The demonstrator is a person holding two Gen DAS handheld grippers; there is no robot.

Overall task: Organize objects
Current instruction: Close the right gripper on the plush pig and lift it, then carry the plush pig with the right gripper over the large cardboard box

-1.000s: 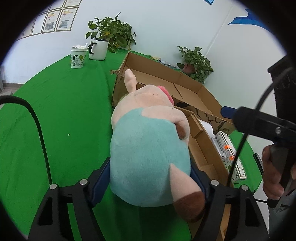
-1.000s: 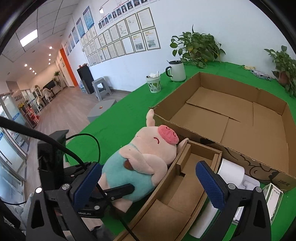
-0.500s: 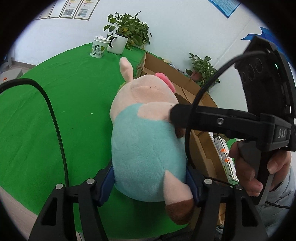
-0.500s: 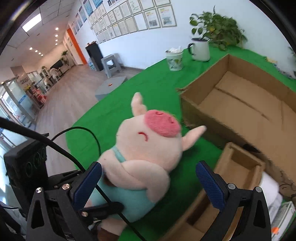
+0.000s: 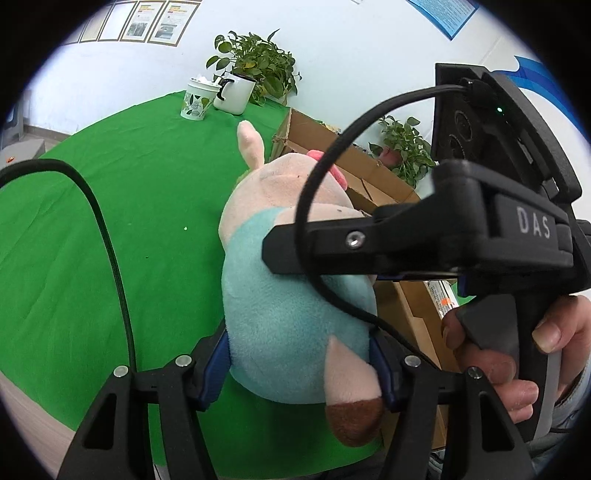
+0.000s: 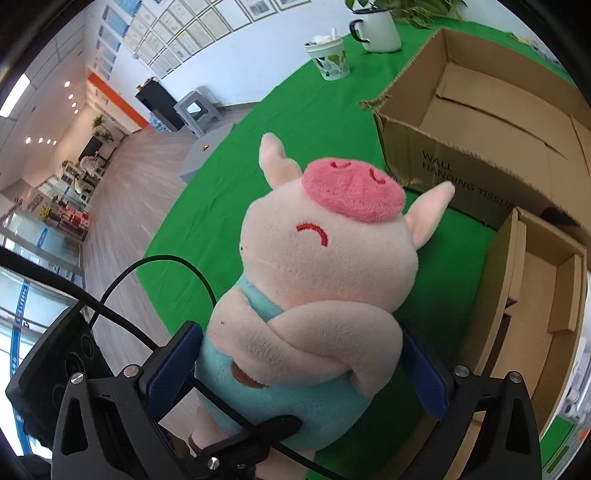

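Observation:
A plush pig point(image 5: 291, 295) in a teal outfit, with a pink snout, is held above the green table point(image 5: 110, 206). My left gripper point(image 5: 299, 365) is shut on its lower body. My right gripper point(image 6: 299, 365) has its blue pads on both sides of the pig's point(image 6: 314, 280) middle, touching it. The right gripper's body point(image 5: 461, 240) crosses the left wrist view over the pig. A large open cardboard box point(image 6: 491, 110) lies beyond the pig, empty where visible.
A smaller cardboard tray point(image 6: 535, 291) sits to the right of the pig, with packets point(image 6: 569, 417) beyond it. A patterned cup point(image 6: 328, 59) and a white mug point(image 6: 376, 29) stand at the far end by a potted plant point(image 5: 255, 70). The table edge drops to a wooden floor at left.
The pig has been lifted away from the small tray, toward the table's front. My right gripper has come in and closed around its middle while the left keeps hold.

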